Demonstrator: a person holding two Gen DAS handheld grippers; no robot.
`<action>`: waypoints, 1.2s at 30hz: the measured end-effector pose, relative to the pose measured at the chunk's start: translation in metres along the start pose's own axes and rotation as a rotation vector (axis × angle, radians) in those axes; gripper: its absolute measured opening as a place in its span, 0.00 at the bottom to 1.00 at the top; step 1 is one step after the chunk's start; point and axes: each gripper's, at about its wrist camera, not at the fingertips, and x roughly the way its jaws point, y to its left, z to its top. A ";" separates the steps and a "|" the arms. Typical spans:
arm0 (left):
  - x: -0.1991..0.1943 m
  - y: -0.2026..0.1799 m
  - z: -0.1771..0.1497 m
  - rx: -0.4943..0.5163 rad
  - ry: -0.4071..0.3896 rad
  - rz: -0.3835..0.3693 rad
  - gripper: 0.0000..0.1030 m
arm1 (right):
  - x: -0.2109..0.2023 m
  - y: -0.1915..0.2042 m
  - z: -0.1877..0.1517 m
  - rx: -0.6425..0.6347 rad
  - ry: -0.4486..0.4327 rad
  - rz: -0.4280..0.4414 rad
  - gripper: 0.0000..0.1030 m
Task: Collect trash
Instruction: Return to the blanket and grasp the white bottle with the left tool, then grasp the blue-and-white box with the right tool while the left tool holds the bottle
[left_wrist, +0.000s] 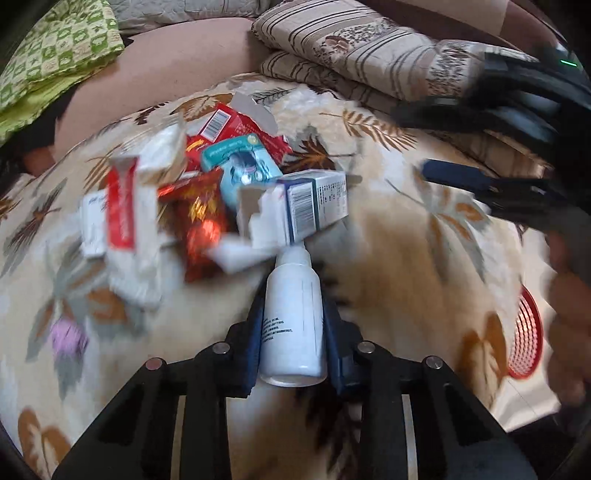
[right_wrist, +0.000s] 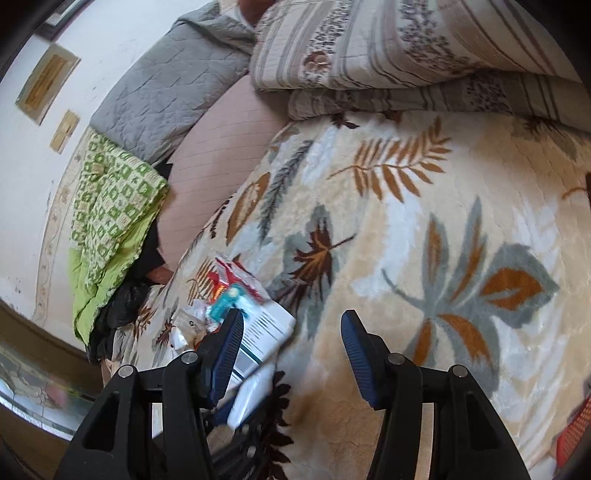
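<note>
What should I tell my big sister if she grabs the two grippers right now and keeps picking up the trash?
Left gripper: shut on the white bottle, held over the leaf-print blanket.
Right gripper: open, holding nothing, above the blanket.
Trash pile: torn boxes, a red wrapper and a teal packet lie on the blanket ahead of the left gripper.
Red basket: off to the right edge of the left wrist view.
Done: bottle picked up.
Left: probably drop the bottle in the basket, then gather the pile.

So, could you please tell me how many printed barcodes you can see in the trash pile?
2: one on the red box at the pile's far side, one on the white-and-blue box nearest the bottle. Others may be hidden.
</note>
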 end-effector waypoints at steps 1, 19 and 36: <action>-0.007 -0.002 -0.005 0.008 -0.001 0.013 0.28 | 0.003 0.001 0.000 0.000 0.005 0.008 0.57; -0.006 0.064 -0.016 -0.252 0.028 0.141 0.35 | 0.072 0.010 -0.027 0.113 0.178 0.001 0.58; -0.026 0.057 -0.002 -0.245 -0.118 0.106 0.28 | 0.063 0.037 -0.025 -0.150 0.113 -0.109 0.42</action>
